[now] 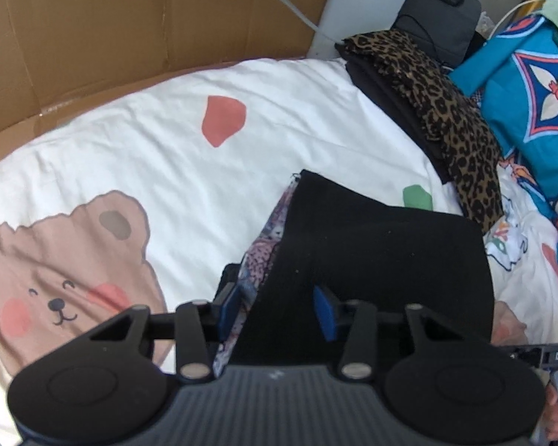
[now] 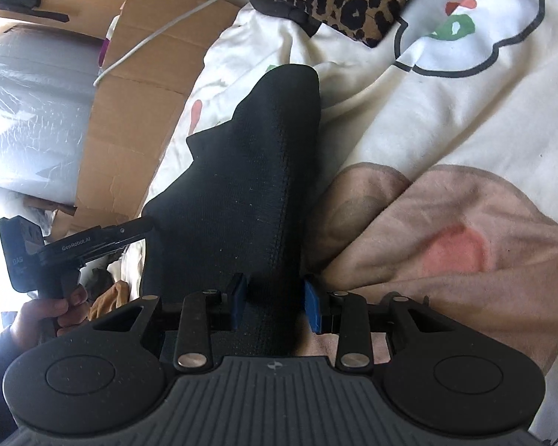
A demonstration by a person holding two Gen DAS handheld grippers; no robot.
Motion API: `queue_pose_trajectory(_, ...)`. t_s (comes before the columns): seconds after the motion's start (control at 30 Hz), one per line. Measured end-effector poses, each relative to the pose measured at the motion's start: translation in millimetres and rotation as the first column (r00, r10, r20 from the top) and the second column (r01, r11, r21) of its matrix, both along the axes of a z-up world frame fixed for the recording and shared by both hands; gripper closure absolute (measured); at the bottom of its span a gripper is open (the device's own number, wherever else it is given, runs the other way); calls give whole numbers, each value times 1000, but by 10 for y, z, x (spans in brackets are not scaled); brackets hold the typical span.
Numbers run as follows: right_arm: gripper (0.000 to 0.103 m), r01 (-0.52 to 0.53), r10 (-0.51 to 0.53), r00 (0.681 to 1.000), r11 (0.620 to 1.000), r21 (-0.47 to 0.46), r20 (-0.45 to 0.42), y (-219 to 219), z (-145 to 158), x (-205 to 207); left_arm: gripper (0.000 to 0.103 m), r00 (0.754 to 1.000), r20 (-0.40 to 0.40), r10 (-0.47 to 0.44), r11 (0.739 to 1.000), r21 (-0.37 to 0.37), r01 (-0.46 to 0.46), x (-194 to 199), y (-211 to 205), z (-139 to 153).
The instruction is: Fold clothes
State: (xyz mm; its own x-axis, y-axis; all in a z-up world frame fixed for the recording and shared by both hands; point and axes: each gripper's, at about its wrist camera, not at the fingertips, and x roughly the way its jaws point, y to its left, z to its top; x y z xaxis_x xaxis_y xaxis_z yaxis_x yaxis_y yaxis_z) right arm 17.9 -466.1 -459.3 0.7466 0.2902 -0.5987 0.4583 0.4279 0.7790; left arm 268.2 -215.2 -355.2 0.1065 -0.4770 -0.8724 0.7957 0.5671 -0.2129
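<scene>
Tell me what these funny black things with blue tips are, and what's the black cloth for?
They are two hand-held claws, one in each of a person's hands, and each carries a camera looking out along its fingers. One picture comes from the left claw, the other from the right claw. In the right one you can see the person's hand holding the left claw's handle. Both claws have the black garment between their blue pads, as if pinching it. It lies on a white bear-print bedsheet, over a patterned cloth. A leopard-print garment sits on dark folded clothes further back, with cardboard behind.
</scene>
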Motion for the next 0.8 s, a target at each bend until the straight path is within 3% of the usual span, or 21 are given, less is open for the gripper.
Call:
queue_pose_trajectory(0.1, 68, -7, 7, 1000, 1000, -5, -2, 44, 0, 21, 74, 1000, 5, -6, 1000, -18, 6, 25, 68, 8)
queue_pose_trajectory(0.47, 68, -37, 36, 999, 999, -40, -3, 126, 16, 100, 74, 999, -6, -48, 995, -85, 48, 72, 57, 35)
queue_pose_trajectory(0.7, 68, -30, 30, 1000, 999, -40, 2, 123, 14, 114, 73, 996, -56, -69, 994, -91, 64, 133, -6, -39)
queue_pose_trajectory(0.77, 68, -25, 25, 1000, 999, -38, 4, 129, 6, 114, 77, 995, -84, -59, 994, -101, 51, 171, 18, -33)
queue_pose_trajectory(0.8, 68, -22, 22, 1000, 999, -36, 4, 132, -2, 116, 86, 994, -97, -57, 994, -101, 47, 179, 24, -28)
